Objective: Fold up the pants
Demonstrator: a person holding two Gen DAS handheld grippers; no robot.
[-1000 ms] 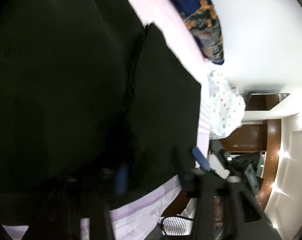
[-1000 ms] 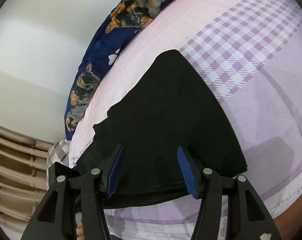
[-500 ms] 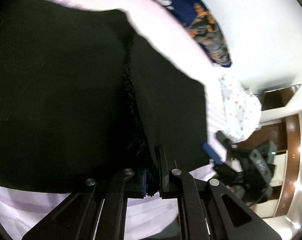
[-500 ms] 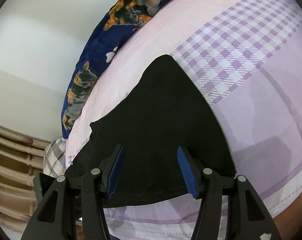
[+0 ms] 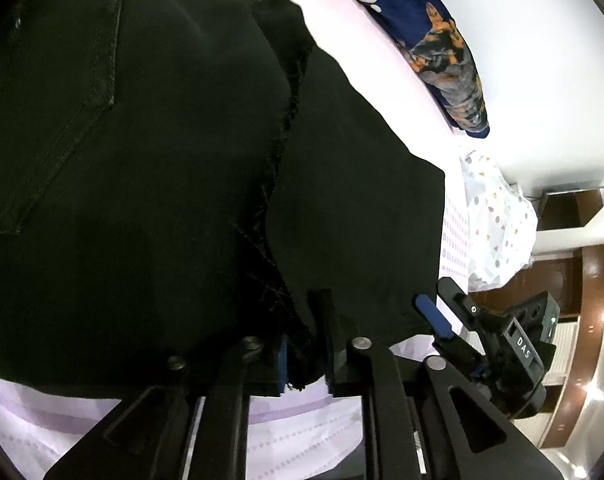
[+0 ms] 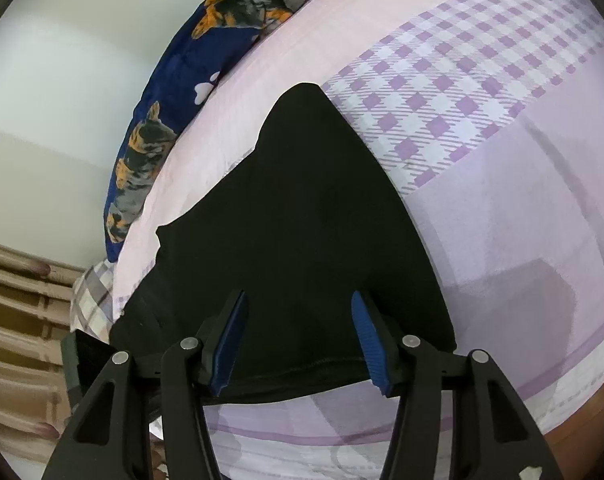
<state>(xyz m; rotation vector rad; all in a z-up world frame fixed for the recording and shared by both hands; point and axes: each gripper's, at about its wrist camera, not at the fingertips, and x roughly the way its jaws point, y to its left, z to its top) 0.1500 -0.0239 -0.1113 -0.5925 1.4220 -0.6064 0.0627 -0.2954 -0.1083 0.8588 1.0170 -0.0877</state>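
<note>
Left wrist view: left gripper (image 5: 304,344) now pinches the frayed hem of the black pants (image 5: 142,184), jaws just eased wider, unlike a second ago. Right gripper (image 6: 298,344) unchanged, open over pants on bedsheet (image 6: 502,208).

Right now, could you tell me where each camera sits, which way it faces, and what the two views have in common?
Left wrist: on the left gripper, angled down along its fingers at the black pants; its jaws, which just opened a little, pinch the frayed hem, and the right gripper shows beyond.
Right wrist: on the right gripper, angled down over the pants' edge on the lilac bedsheet, jaws open.
Shared: pants, bedsheet, dog-print pillow.
</note>
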